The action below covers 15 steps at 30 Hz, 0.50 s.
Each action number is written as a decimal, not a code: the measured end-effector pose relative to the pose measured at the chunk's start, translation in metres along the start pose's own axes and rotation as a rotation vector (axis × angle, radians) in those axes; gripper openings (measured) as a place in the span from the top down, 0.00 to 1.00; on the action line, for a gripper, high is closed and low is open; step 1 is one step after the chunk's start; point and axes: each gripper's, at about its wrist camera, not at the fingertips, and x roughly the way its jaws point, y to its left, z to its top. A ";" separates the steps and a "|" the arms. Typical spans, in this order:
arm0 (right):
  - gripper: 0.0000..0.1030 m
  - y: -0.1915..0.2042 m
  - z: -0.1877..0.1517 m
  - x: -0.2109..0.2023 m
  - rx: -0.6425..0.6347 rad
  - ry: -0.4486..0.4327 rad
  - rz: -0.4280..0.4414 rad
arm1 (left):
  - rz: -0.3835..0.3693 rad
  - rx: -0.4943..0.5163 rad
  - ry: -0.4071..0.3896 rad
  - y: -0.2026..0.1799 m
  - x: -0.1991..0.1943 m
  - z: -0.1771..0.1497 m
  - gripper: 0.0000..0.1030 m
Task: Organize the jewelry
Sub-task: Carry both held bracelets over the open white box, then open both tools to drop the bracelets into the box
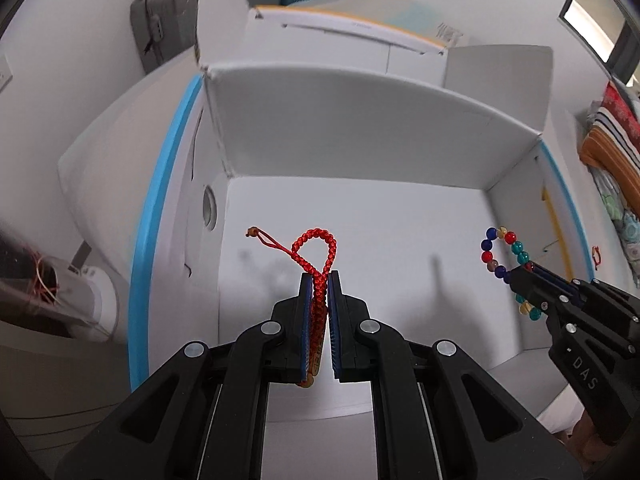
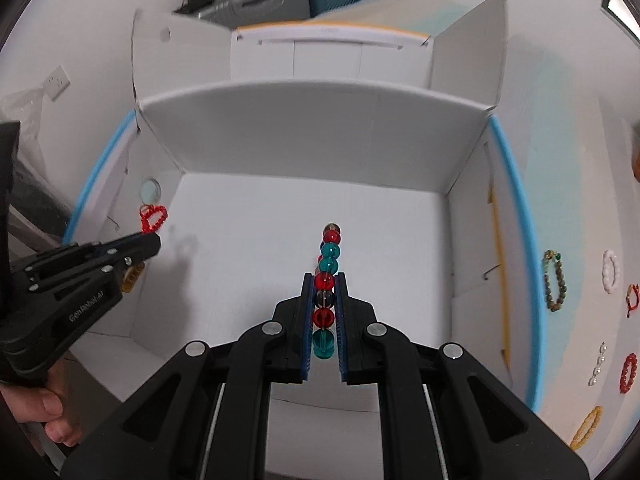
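An open white cardboard box [image 2: 304, 216] with raised flaps sits on a white table [image 2: 568, 208] edged in blue; grey suitcases [image 1: 168, 20] stand behind. Two grippers hang over the box; the left gripper [image 1: 319, 280] is clenched on one red braided bracelet [image 1: 316, 252], its loop jutting past the tips; the right gripper [image 2: 325, 280] grips one string of red, teal and dark glass beads [image 2: 329, 264] between its pads. Six more bracelets lie on the table right of the box, among them an olive beaded one [image 2: 555, 282] and a white one [image 2: 611, 272].
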 end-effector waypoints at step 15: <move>0.66 -0.009 -0.015 0.008 0.050 0.077 -0.013 | 0.017 0.040 0.027 -0.011 0.004 -0.007 0.82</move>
